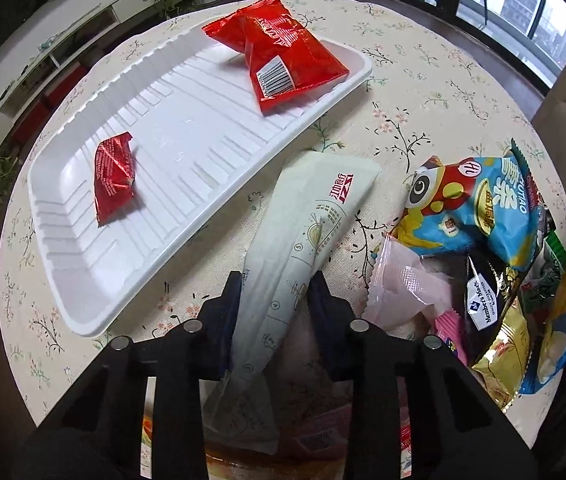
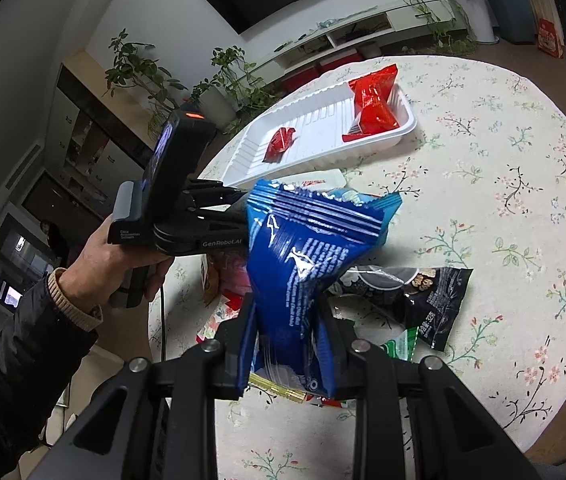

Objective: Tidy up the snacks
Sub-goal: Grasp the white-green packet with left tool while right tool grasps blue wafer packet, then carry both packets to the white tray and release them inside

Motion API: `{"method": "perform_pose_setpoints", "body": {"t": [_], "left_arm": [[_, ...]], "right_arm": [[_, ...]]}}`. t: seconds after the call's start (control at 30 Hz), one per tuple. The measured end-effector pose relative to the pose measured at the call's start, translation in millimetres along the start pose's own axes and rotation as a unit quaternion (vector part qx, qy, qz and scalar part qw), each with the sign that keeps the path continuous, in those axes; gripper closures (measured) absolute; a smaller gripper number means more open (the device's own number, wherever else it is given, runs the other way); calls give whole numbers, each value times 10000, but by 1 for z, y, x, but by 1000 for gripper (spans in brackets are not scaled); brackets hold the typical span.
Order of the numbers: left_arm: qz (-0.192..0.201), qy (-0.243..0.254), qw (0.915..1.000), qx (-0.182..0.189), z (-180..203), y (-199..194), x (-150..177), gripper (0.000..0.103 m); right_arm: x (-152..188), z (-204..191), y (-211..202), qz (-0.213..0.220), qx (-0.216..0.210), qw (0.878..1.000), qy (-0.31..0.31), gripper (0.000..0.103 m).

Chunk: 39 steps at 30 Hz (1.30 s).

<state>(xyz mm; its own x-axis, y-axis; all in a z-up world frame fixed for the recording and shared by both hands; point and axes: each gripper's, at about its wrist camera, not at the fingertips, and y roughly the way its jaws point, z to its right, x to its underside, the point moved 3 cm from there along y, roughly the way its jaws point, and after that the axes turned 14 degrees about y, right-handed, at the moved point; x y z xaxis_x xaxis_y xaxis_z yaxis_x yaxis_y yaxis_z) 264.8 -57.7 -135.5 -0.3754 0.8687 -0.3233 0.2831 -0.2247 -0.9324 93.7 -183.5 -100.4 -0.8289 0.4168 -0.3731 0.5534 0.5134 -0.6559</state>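
Observation:
My left gripper (image 1: 277,288) is shut on a long white snack packet (image 1: 303,232) and holds it above the table, pointing toward the white tray (image 1: 187,136). The tray holds a large red bag (image 1: 283,48) at its far end and a small red packet (image 1: 115,176) near its left end. My right gripper (image 2: 287,320) is shut on a blue snack bag (image 2: 303,248), held upright above the snack pile. The tray (image 2: 311,136) with both red packs also shows in the right wrist view.
A pile of loose snacks lies at the right of the table: a light blue cartoon bag (image 1: 479,208), a pink packet (image 1: 411,284), a black nut bag (image 2: 415,292). The left hand-held gripper body (image 2: 179,200) is close on the left. The table is round with a floral cloth (image 2: 503,160).

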Motion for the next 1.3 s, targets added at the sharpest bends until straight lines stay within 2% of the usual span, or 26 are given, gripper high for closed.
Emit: {"method": "perform_pose_setpoints", "body": {"t": [0.2,0.37,0.5,0.7,0.83,1.03,1.17,1.3], "left_arm": [[132,-427,9990,65,-8,-9,10,80],[217,-688,9974,50,-12,-18,20,81],[448,-910,9948,67,-14,-34,29,81],[936,-1458,9848,158,-20,-63,51,82],[1023,-1625,9813,87,-20,-71,65,83],[1267,-1871,9740,189,-18,-76,75,83],[1442,-2052,9680,121,-13,-88,80,83],[1669,-2345,9576,-107,-14,-112,88,83]], "right_arm": [[-1,-1,-6,69,-43,10000,31,74],[-3,-1,-9,119,-109,9998,99,74],[-3,-5,-13,150,-172,9997,75,74],[-10,-8,-22,288,-187,9994,31,74],[-15,-4,-24,346,-128,9993,88,74],[-14,-2,-26,369,-77,9993,84,74],[-16,-3,-27,380,-69,9992,88,74],[-23,-4,-31,449,17,9990,-14,74]]}}
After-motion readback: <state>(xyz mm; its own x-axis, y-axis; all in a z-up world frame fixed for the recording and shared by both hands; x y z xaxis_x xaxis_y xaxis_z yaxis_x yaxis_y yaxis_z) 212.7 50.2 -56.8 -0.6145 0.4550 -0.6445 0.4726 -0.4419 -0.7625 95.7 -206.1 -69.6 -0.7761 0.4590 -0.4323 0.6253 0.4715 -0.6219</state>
